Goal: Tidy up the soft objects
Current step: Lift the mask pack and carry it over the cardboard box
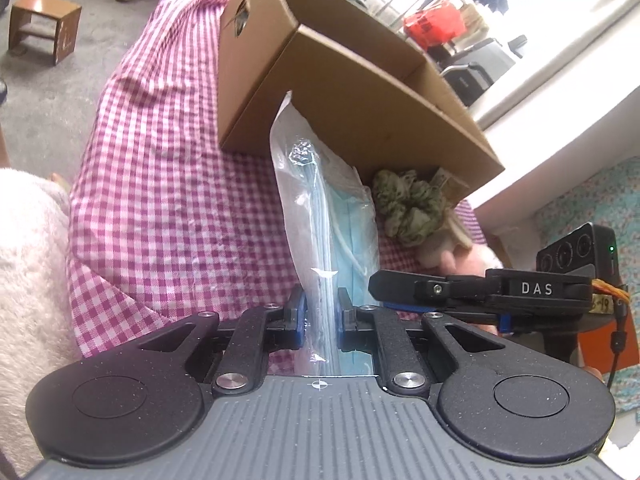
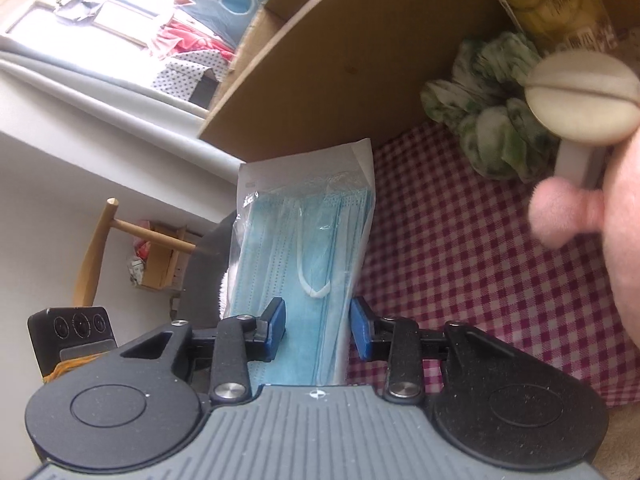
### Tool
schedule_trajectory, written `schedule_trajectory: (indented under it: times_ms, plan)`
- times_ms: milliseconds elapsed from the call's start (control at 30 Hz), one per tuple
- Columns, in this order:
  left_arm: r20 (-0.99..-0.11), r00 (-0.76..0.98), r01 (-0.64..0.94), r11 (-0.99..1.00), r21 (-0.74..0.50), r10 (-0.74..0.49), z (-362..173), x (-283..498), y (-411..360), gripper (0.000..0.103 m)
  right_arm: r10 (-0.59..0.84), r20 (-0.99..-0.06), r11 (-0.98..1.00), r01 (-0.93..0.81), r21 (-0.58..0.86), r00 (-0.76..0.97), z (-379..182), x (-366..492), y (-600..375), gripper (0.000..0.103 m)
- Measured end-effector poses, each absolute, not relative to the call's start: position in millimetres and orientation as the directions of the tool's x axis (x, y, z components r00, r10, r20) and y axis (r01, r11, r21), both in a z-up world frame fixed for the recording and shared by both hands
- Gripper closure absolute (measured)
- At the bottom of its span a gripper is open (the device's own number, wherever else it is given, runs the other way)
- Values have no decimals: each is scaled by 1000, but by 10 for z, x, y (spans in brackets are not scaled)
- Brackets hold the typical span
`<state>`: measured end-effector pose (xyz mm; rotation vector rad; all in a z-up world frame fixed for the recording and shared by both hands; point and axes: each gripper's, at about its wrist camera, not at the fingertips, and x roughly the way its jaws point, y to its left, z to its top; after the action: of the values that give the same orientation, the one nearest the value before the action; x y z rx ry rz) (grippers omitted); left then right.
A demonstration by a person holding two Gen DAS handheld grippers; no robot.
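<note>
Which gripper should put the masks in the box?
Probably the left gripper: it is shut on the masks, facing the box. The right gripper's pads sit apart from the pack.

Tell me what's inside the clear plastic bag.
The clear plastic bag holds a stack of blue face masks with a white ear loop showing. The bag's bottom end is hidden behind the gripper body.

We note: pale-blue masks in a clear packet; magenta-and-white checked cloth; plain brown cardboard box; green-mottled white scrunchie; pink plush.
</note>
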<state>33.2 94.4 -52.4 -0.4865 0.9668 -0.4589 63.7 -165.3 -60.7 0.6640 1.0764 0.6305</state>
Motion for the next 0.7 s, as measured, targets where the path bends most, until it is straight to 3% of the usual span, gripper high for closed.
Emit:
schedule_trajectory:
  times_ms: [400,700]
  plan:
    - [-547,661,236,834,-500,-514,322,-4,877,91,793,-445,592,-354,724,416,214,495,-1629,65]
    - [-454,747,294,854,-430,-486,846,316,673,90,803,-349,578,-491,651,483,841,781,-1770,65]
